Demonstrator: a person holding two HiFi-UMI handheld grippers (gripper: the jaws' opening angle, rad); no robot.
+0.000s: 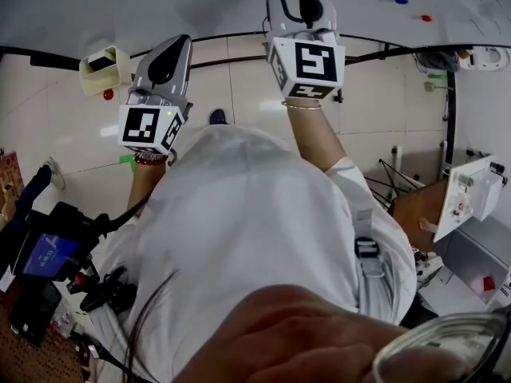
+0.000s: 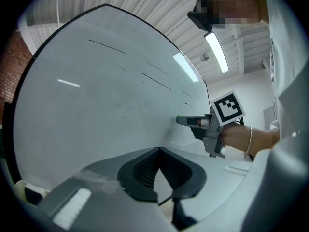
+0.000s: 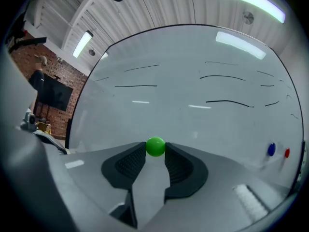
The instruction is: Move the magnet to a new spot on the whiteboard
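Cream-coloured plastic holder [image 1: 105, 69] sits at the far left of my head view, fixed on the lower edge of the white whiteboard [image 1: 184, 6]. Just right of it I have the left gripper [image 1: 180, 41] raised toward the board; in its own view the jaws are closed tip to tip with nothing between them, and they point at a bare stretch of the surface. Further right, the right gripper [image 3: 155, 149] is held higher, its jaws drawn in to a narrow gap and pinching a small round green magnet [image 3: 155, 146] between the fingertips. From the left gripper view that magnet sits right at the board's surface, below a few thin black marker lines [image 3: 227, 101]. Well off to the right, a blue magnet [image 3: 271, 149] and a red magnet [image 3: 287, 153] sit side by side on the board.
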